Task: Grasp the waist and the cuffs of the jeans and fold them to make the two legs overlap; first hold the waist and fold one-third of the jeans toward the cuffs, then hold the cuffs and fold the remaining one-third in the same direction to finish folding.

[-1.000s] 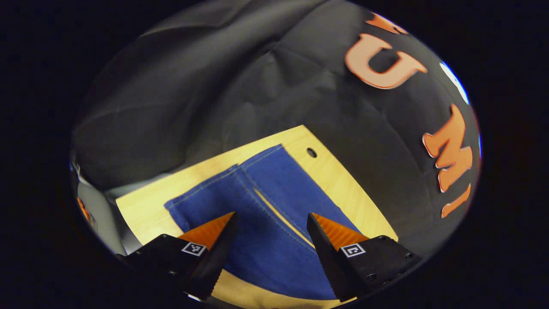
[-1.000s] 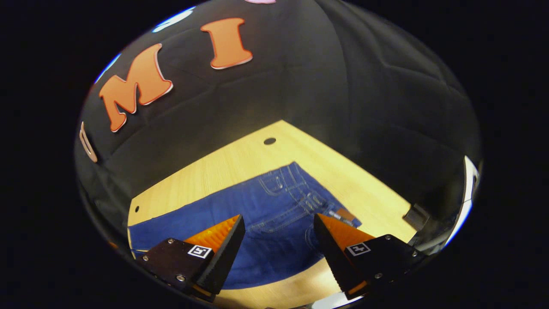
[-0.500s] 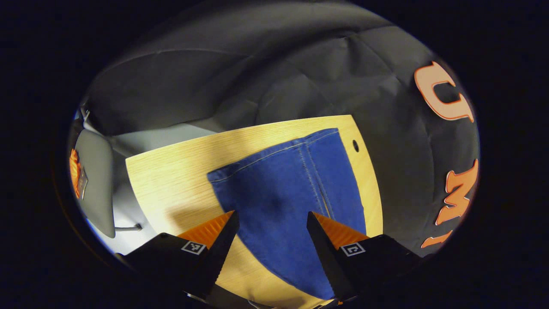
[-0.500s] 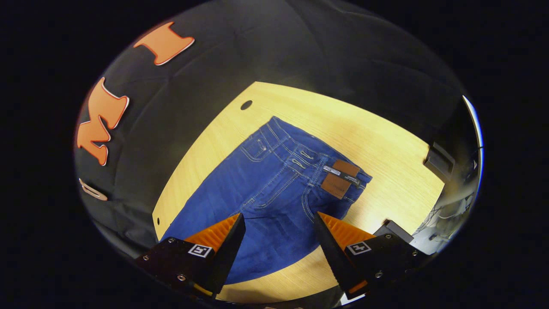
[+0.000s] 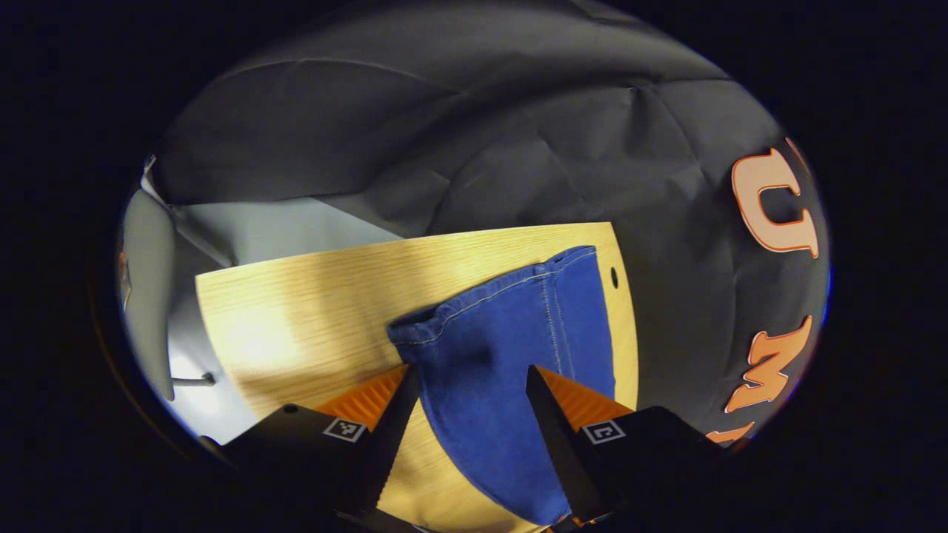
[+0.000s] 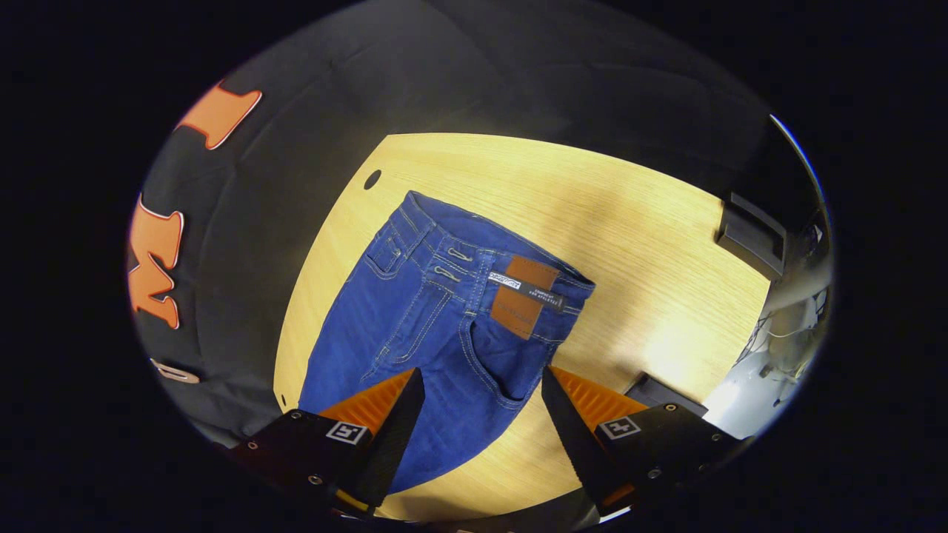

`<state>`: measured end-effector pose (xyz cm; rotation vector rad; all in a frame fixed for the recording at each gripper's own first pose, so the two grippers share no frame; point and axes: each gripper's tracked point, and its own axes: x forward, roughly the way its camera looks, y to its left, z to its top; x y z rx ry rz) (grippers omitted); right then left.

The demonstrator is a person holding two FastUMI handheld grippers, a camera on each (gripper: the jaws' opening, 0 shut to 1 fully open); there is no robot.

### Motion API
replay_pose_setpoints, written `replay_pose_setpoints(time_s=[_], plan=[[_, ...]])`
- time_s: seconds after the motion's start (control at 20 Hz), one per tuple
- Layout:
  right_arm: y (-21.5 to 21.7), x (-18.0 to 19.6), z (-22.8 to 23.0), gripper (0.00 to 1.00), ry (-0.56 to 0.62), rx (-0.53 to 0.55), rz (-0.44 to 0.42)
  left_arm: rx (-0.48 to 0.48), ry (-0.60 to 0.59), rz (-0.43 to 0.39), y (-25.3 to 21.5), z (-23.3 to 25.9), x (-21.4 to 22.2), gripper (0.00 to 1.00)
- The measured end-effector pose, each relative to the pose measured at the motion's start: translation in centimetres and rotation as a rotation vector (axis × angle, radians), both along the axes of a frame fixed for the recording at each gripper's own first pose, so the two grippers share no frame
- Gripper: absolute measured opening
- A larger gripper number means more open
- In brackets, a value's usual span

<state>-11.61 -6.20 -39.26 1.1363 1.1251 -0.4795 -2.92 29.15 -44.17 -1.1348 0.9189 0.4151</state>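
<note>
We judge the legs already overlap: the jeans [image 6: 437, 318] lie as one narrow strip on the worktop [image 6: 652, 244], the waist [image 6: 496, 244] under our right gripper [image 6: 478, 414], the cuffs [image 5: 503, 292] under our left gripper [image 5: 470, 414]. Both sets of jaws stand apart, empty, above the denim. The first thirds-fold looks to be in hand. Next we would need to lower the jaws onto the waist edge, near the leather patch [image 6: 524, 296], clamp, and carry it toward the cuffs.
</note>
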Motion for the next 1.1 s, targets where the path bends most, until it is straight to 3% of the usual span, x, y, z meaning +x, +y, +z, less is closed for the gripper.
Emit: replay_pose_setpoints(time_s=[0.15, 0.25, 0.4, 0.55, 0.65, 0.9, 0.95, 1.1], plan=[[-0.4, -0.1, -0.7, 0.97, 0.003, 0.01, -0.028, -0.078, -0.097, 0.055, -0.2, -0.5, 2.6, 0.79], [-0.5, -0.1, -0.9, 0.97, 0.005, 0.017, -0.046, -0.097, -0.1, 0.086, 0.0, -1.6, 3.0, 0.68], [-1.3, -0.3, -0.7, 0.98, 0.002, 0.0, -0.055, -0.041, -0.09, 0.068, -0.2, -2.5, 3.3, 0.07], [-2.4, -0.8, -1.2, 0.97, 0.013, -0.025, -0.078, 0.03, -0.099, -0.029, -0.8, -1.8, 2.9, 0.07], [-2.7, -1.0, -1.9, 0.98, 0.025, -0.028, -0.088, 0.036, -0.111, -0.027, -1.1, -1.1, 3.1, 0.01], [-2.3, 0.4, -4.5, 0.95, 0.05, -0.005, -0.121, 0.058, -0.136, -0.04, -0.8, 1.5, 3.2, 0.01], [-2.4, 0.2, -4.7, 0.9, 0.078, 0.0, -0.127, 0.063, -0.141, -0.05, -1.1, 2.2, 3.6, 0.01], [-2.1, -0.2, -5.4, 0.46, 0.114, -0.011, -0.107, 0.079, -0.144, -0.08, -1.6, 3.4, 4.6, 0.01]])
